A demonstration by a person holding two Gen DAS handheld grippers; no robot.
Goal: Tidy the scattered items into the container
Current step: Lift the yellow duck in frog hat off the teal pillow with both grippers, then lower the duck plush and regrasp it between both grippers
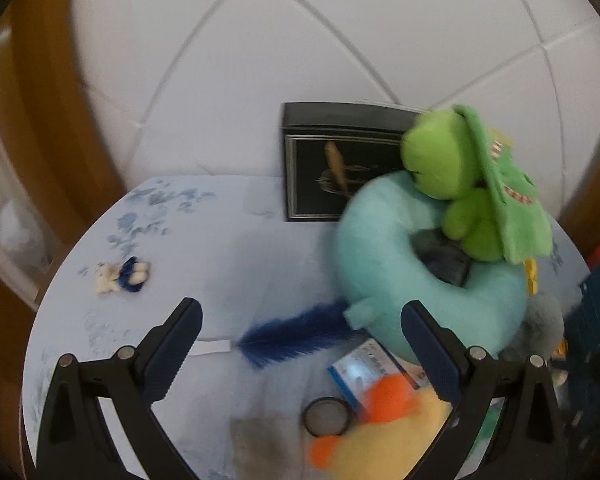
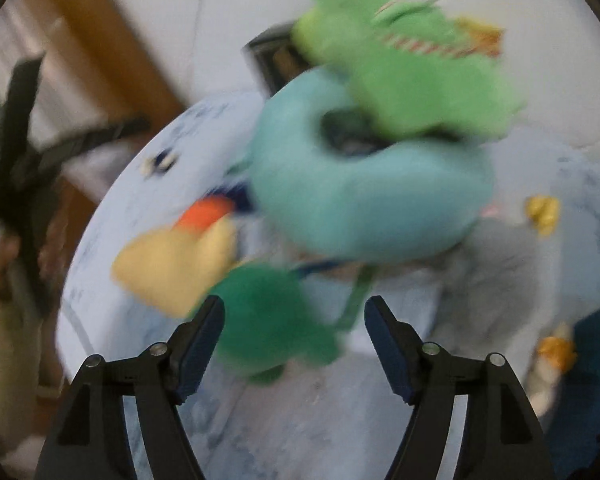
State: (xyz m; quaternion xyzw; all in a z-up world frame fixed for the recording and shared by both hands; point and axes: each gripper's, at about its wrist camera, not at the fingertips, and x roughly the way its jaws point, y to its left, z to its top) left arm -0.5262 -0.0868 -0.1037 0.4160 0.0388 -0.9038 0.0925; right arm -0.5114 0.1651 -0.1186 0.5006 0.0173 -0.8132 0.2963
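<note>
My left gripper [image 1: 300,320] is open and empty above a blue furry tail [image 1: 296,338] on the round pale-blue table [image 1: 220,240]. A teal ring cushion [image 1: 428,276] lies to the right with a green frog plush [image 1: 472,184] on top. A yellow duck plush with orange beak [image 1: 388,424], a black ring [image 1: 326,416] and a card packet [image 1: 364,372] lie near the fingers. A small blue-white toy [image 1: 122,276] lies at the left. My right gripper [image 2: 294,320] is open, with a dark green plush [image 2: 268,316] between its fingers; this view is blurred and shows the cushion [image 2: 364,208], frog [image 2: 412,72] and duck [image 2: 176,264].
A black box [image 1: 336,160] stands at the table's back edge. A dark blue crate [image 1: 596,320] sits at the right edge. A grey plush [image 2: 492,280] and yellow bits [image 2: 542,210] lie right of the cushion. The left hand and its gripper [image 2: 16,200] show at the far left.
</note>
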